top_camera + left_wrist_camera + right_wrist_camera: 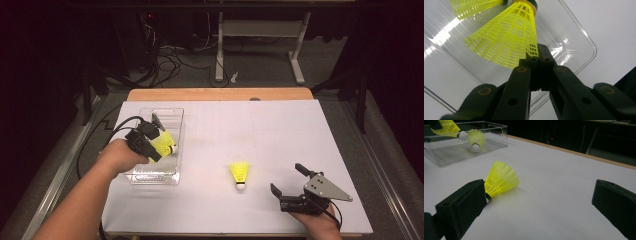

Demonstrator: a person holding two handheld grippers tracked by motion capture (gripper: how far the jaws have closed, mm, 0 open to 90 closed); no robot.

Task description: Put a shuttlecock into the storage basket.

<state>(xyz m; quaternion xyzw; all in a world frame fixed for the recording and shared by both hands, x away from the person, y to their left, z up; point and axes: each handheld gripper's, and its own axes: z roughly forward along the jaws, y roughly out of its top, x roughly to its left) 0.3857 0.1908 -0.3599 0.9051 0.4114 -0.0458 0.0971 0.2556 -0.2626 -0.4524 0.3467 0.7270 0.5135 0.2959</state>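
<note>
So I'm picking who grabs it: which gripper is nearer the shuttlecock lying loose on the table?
Right. The right gripper sits open just beside the loose shuttlecock; the left gripper is over the clear box, shut on another shuttlecock.

A yellow shuttlecock (164, 143) with a net-like plastic skirt and a white cork tip was pinched by the edge of its skirt in the closed left gripper (156, 150), hanging over a clear plastic box (170, 114) at the left of the white worktop (260, 130). In the right gripper view, another yellow shuttlecock (476, 140) lay inside the box, cork toward the camera. A third shuttlecock (240, 175), same colour and make, lay on its side on the worktop, well apart from the box, cork pointing toward the person.
</note>
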